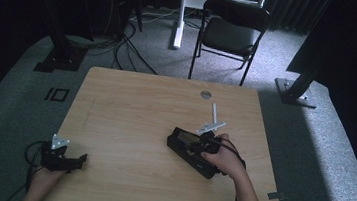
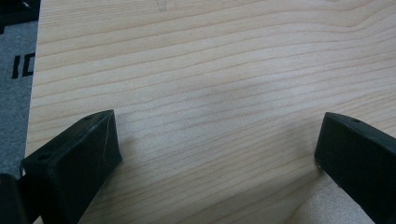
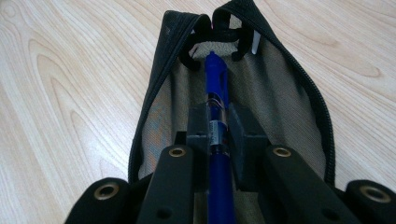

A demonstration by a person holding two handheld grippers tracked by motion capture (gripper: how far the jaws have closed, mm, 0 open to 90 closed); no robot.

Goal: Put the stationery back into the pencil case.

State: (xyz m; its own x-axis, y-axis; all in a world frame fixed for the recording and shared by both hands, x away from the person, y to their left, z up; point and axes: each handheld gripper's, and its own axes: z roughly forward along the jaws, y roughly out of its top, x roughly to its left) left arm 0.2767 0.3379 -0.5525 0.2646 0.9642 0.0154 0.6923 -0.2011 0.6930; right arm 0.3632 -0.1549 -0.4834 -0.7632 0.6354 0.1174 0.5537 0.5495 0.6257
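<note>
The right gripper (image 3: 218,126) was clamped on a blue pen (image 3: 217,93), its two pads pressed against the barrel from either side. The pen ran straight out ahead of the jaws, in line with the gripper's own length, tip leading. That tip sat inside the open mouth of a black pencil case (image 3: 243,84), whose zipped edges spread apart to both sides of the barrel and whose grey lining lay beneath it. In the high view the pencil case (image 1: 186,149) lay on the wooden table (image 1: 130,105) in its right half, nearer the person's edge than the far one, with the right gripper (image 1: 207,146) over it.

The relation that mattered was the match of two long axes: the pen pointed along the case's length toward its far end, so sliding it in lengthwise looked like the move in hand, and the right hand was plainly the one placed to do it.

The left gripper (image 1: 67,159) rested near the table's near left corner, well apart from the case, its jaws wide apart over bare wood with nothing between them.
</note>
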